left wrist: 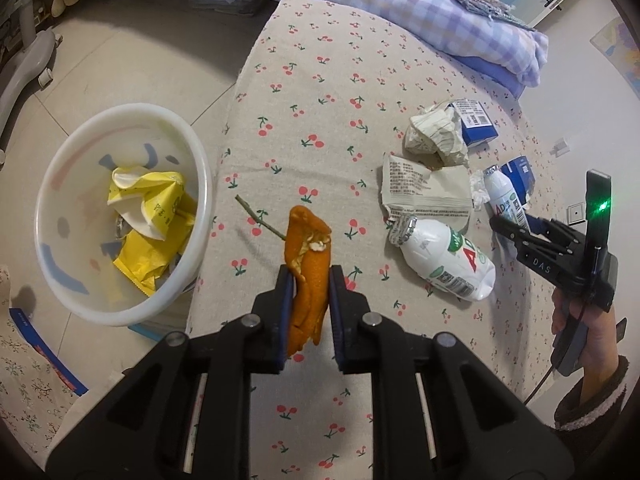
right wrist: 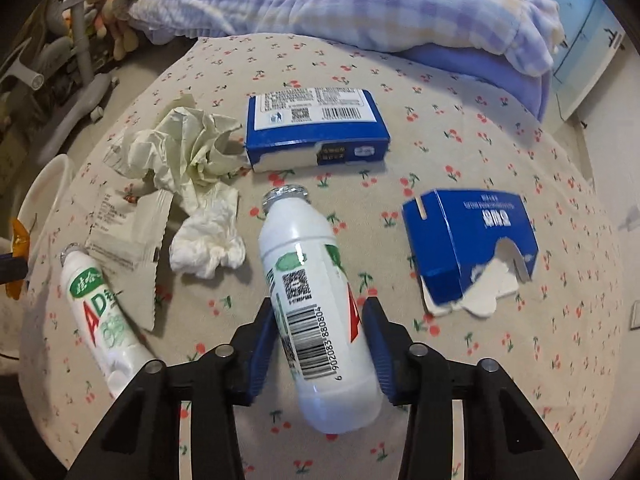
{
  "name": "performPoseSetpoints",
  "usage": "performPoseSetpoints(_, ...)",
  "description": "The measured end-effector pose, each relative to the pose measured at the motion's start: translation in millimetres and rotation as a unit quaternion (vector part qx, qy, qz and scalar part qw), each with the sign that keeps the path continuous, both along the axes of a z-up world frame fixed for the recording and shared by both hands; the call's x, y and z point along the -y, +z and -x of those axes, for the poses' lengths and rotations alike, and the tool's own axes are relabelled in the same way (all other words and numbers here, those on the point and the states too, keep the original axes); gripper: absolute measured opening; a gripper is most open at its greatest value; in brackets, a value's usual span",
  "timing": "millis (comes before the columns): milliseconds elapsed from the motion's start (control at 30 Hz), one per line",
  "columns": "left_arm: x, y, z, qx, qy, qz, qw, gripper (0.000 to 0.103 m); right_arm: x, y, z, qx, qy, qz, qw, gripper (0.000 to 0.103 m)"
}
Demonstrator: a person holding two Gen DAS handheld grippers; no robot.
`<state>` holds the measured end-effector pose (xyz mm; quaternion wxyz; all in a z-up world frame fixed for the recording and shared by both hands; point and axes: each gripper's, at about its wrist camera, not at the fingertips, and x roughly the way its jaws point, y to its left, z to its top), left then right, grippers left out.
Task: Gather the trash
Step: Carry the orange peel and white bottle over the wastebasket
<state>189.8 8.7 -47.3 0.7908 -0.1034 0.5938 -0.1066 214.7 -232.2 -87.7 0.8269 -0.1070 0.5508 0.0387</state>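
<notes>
My left claw (left wrist: 308, 280) pinches the orange peel (left wrist: 306, 264); the bin (left wrist: 60, 160) lies off the bed's left edge. My right claw (right wrist: 320, 332) clamps a bottle (right wrist: 316, 304) crosswise.

Your left gripper (left wrist: 308, 276) points steeply down at lower centre of its view, jaws clamped on orange peel (left wrist: 306, 276). Your right gripper (right wrist: 320, 320), also tilted down, has its jaws against a white bottle (right wrist: 316, 304); your hand (left wrist: 588, 332) grips the handle at the right edge.
</notes>
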Motion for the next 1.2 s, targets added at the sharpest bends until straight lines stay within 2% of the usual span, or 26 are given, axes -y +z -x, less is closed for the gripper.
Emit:
performPoseSetpoints(233,-7,9,8,0.013,0.0,0.004,0.9999,0.019,6,15,21,-0.005,-0.017,-0.022,1.0,0.037)
performPoseSetpoints(533,-30,23,14,0.038,0.017,0.014,0.9991,0.019,-3,58,61,0.036,0.005,-0.058,0.998,0.037)
performPoseSetpoints(867,-86,30,13,0.056,0.081,0.017,0.995,0.019,-52,93,74,0.078,0.044,-0.1,0.991,0.037)
performPoseSetpoints(1100,-122,25,9,0.073,0.117,0.011,0.9904,0.019,-102,95,71,0.079,0.073,-0.115,0.987,0.037)
performPoseSetpoints(1167,-126,23,8,0.079,0.118,-0.009,0.9898,0.03,-114,94,69,0.078,0.077,-0.12,0.987,0.037)
performPoseSetpoints(1200,-129,20,6,0.073,0.118,-0.02,0.9901,0.055,-119,94,68,0.077,0.079,-0.123,0.986,0.037)
